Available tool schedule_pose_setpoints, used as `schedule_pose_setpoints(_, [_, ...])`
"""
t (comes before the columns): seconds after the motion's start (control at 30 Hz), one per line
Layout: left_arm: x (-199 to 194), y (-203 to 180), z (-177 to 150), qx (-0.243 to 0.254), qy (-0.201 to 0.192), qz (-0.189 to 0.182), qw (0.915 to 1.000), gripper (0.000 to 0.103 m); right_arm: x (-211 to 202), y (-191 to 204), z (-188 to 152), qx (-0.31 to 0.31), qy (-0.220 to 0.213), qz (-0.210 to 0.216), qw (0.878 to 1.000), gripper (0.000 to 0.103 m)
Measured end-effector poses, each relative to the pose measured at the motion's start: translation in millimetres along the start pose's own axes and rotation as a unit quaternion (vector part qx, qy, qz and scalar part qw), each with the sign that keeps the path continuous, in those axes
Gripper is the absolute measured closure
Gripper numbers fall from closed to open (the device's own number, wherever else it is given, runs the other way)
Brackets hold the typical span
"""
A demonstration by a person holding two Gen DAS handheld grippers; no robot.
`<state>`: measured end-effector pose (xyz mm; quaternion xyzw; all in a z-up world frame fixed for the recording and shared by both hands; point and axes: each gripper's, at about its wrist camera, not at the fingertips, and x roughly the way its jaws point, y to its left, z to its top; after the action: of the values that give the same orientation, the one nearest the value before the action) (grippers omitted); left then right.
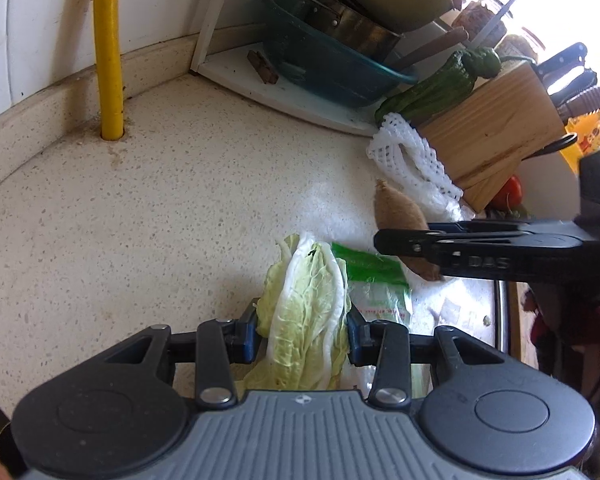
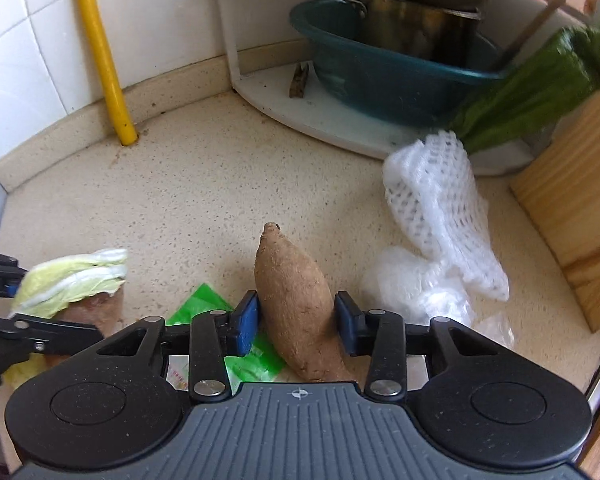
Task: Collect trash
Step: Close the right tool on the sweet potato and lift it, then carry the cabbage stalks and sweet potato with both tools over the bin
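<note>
1. Step in hand, as judged: securing the sweet potato (image 2: 300, 308) in the right hand-held gripper (image 2: 296, 326). Its blue pads stand on either side of the tuber's thick middle. The left pad looks to touch the skin and the right pad sits at or just off it, so a firm clamp cannot be confirmed.
2. Advice for the grip: seat both pads on the widest part before lifting. The tuber tapers toward the tip that points away from the gripper, so a hold nearer that tip would likely slip. A straight lift should keep the green plastic wrapper (image 2: 204, 300) under its near end from dragging along.
3. Left hand-held gripper (image 1: 302, 332): clamped on a cabbage leaf (image 1: 306, 312), which bulges between the blue pads and is held clear of the table (image 1: 160, 208).
4. Places relative to the sweet potato:
   - cabbage leaf, off to its left, well apart from it;
   - green plastic wrapper, flat on the table just left of it and partly beneath its near end;
   - white foam net (image 2: 440, 204), right of it and further back, with crumpled clear plastic (image 2: 412, 284) just beside its right flank;
   - wooden knife block (image 2: 572, 208), beyond the net on the far right;
   - yellow pipe (image 2: 104, 64), far back left at the wall.
5. Risk, as judged: the loose clear plastic could catch on the right pad.
</note>
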<state>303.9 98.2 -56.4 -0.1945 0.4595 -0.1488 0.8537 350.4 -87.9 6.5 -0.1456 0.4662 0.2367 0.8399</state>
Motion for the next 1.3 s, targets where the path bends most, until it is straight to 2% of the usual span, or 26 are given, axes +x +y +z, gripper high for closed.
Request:
schedule_pose_setpoints(0.13, [-10.1,-3.6,7.8,0.000,-0.025,-0.004,0.9997,0.066,-17.3,-8.4,-2.6,0.062,-0.015,0.045,0.997,0.055])
schedule_pose_setpoints(0.3, [-26.4,-9.0,12.0,0.003,-0.054,-0.001,0.9985,0.066,-39.1,-4.4,-3.1,0.089,-0.038,0.072,0.993,0.055])
schedule_pose_setpoints(0.97, [-74.0,-21.9,6.3,-0.001,-0.119,0.028,0.9925,0.066,-90.4,9.3,-11.4,0.101,-0.095,0.097,0.985,0.055])
schedule_pose_setpoints(1.3, [-114.1,-16.6,-25.0,-0.034,-0.151,0.079,0.9847,0.066,-102.0,29.3,-8.3,0.080,-0.109,0.138,0.981,0.055])
